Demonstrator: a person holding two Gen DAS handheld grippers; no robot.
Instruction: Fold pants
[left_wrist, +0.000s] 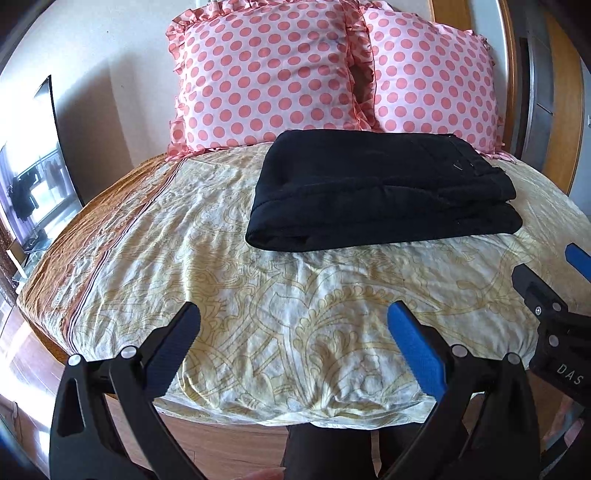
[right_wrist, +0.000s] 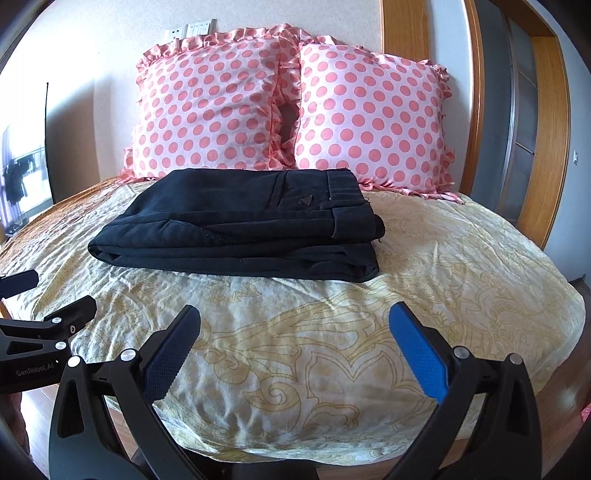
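Black pants (left_wrist: 380, 195) (right_wrist: 240, 229) lie folded into a flat stack on the bed, just in front of the pillows. Their waistband faces right in both views. My left gripper (left_wrist: 293, 314) hangs open over the near part of the bed, well short of the pants, with nothing between its blue pads. My right gripper (right_wrist: 293, 317) is open too, at about the same distance from the pants and holding nothing. Each gripper shows in the other's view: the right one (left_wrist: 546, 273) at the right edge, the left one (right_wrist: 55, 299) at the left edge.
The bed (left_wrist: 258, 295) (right_wrist: 461, 277) has a crumpled cream sheet with a yellow pattern and an orange border on the left. Two pink polka-dot pillows (left_wrist: 266, 77) (right_wrist: 369, 114) lean against the wall. A wooden door frame (right_wrist: 476, 92) stands to the right. Wooden floor shows below the bed's near edge.
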